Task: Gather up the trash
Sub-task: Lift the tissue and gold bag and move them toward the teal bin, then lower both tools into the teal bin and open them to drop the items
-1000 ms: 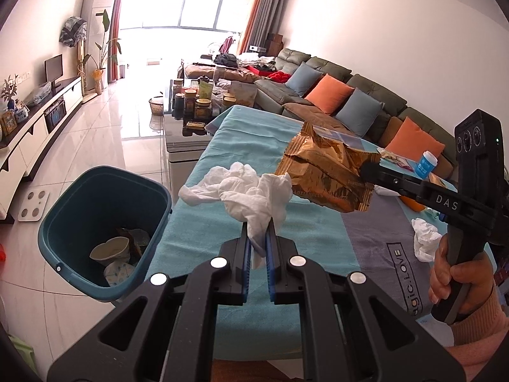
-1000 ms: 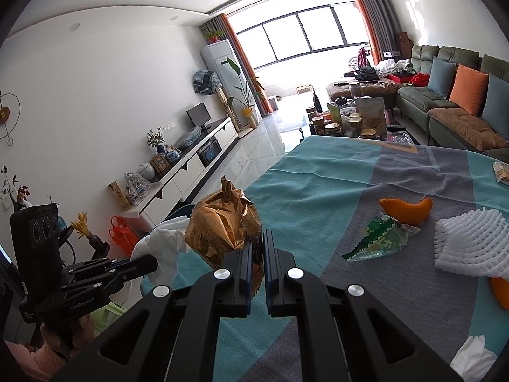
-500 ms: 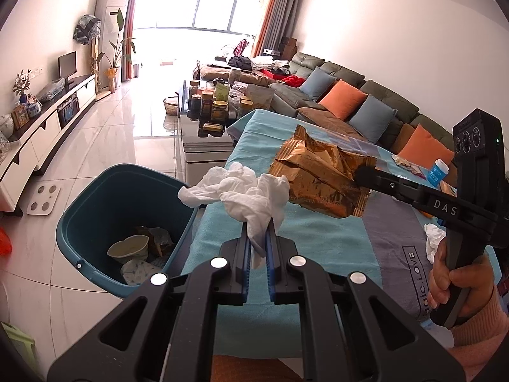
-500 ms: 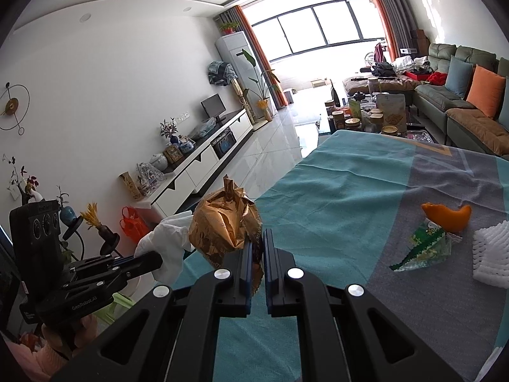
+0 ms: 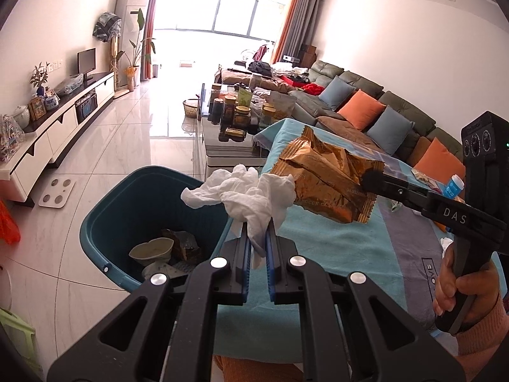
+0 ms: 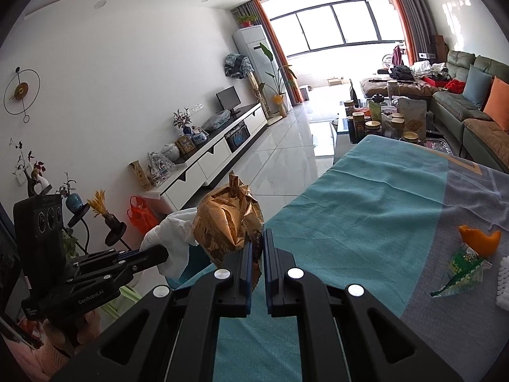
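Observation:
My left gripper (image 5: 257, 234) is shut on a crumpled white tissue (image 5: 245, 194), held over the table's left edge beside the teal bin (image 5: 127, 197). The bin stands on the floor and holds a bowl-like scrap and wrappers. My right gripper (image 6: 257, 248) is shut on a crumpled gold snack bag (image 6: 227, 222); the bag also shows in the left wrist view (image 5: 327, 180), held just right of the tissue above the teal tablecloth (image 5: 321, 238). The tissue shows in the right wrist view (image 6: 168, 238) behind the bag.
On the table lie an orange peel (image 6: 478, 238), a green wrapper (image 6: 461, 270) and white foam netting (image 6: 502, 281). A blue-capped bottle (image 5: 453, 186) stands at the far right. A coffee table with jars (image 5: 235, 114) lies ahead, sofa at right.
Both grippers have moved left with their loads, toward the table's left edge; the bin has drawn closer and now sits just left of the tissue.

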Demonstrator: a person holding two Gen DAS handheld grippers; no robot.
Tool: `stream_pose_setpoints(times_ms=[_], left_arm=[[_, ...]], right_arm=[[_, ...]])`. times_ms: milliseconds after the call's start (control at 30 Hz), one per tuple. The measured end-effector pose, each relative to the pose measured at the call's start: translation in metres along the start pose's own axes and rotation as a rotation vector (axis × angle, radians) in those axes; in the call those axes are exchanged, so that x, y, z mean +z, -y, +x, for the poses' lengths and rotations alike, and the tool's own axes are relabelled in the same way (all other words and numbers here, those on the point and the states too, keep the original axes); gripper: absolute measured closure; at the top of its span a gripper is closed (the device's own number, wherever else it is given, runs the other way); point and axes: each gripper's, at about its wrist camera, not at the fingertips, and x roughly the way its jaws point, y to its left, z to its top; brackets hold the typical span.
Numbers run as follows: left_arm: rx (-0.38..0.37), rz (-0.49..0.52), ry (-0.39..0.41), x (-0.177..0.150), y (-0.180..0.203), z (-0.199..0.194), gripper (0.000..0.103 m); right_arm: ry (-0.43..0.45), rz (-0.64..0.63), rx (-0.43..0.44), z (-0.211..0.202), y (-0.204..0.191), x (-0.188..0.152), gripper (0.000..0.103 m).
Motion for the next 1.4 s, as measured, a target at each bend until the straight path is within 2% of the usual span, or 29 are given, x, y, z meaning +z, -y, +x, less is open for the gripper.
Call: stream_pose_setpoints(times_ms=[333, 767, 1133, 1400], left_arm=[[0.090, -0.059, -0.005, 0.005, -0.043, 0.007, 0.094], [0.159, -0.147, -0.072, -0.001, -0.098, 0.041, 0.094], [0.172, -0.185, -0.143, -0.011, -0.121, 0.078, 0.094], [0.176, -0.198, -0.184, -0.009, -0.119, 0.106, 0.092]], right_arm=[[-0.047, -0.064, 0.025, 0.041, -0.026, 0.019, 0.098], [-0.154, -0.093, 0.021, 0.101, -0.043, 0.025, 0.098], [-0.272, -0.100, -0.016, 0.149, -0.054, 0.021, 0.097], [-0.325, -0.119, -0.028, 0.166, -0.066, 0.020, 0.091]])
